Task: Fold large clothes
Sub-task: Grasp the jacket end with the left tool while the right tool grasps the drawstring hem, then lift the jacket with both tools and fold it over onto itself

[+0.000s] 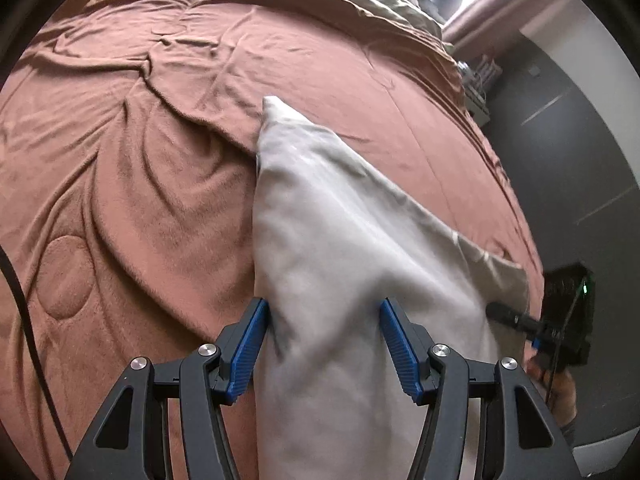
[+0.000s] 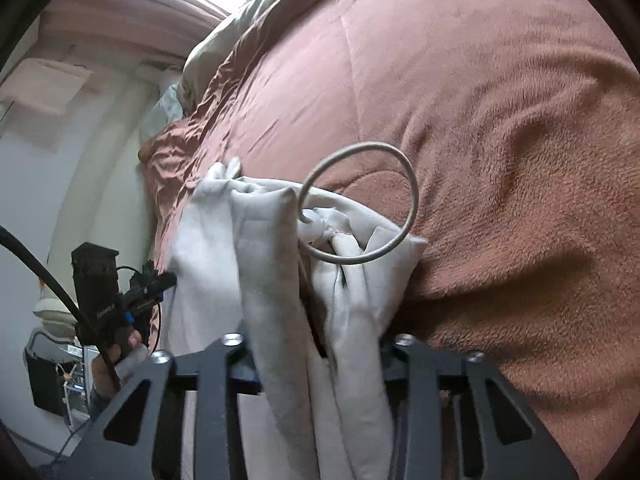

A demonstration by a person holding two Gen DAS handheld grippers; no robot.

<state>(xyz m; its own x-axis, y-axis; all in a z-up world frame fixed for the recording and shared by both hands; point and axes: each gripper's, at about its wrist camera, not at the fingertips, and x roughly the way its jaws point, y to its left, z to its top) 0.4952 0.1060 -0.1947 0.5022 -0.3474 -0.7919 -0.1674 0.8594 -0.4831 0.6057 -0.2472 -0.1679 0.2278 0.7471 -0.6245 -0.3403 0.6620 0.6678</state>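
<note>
A pale grey garment [image 1: 340, 220] lies on a brown fleece blanket [image 1: 140, 160], one corner pointing away from me. My left gripper [image 1: 324, 316] straddles it; the blue pads [image 1: 256, 328] stand well apart with cloth filling the gap, unpinched. In the right wrist view the same garment [image 2: 280, 280] is bunched into folds, with a grey drawstring loop [image 2: 360, 204] curling above it. My right gripper [image 2: 318, 344] is shut on that bunch, its pads buried under the cloth. Each gripper shows in the other's view, at the garment's edge: the right gripper [image 1: 500, 312] and the left gripper [image 2: 164, 280].
The blanket [image 2: 500, 160] covers a bed, with an olive duvet [image 1: 360, 0] heaped at the far end. Dark floor [image 1: 560, 160] runs along the bed's edge. A hand [image 2: 116, 352] holds the left gripper. A black cable [image 1: 24, 320] hangs at the left. Clutter [image 1: 476, 80] stands beside the bed.
</note>
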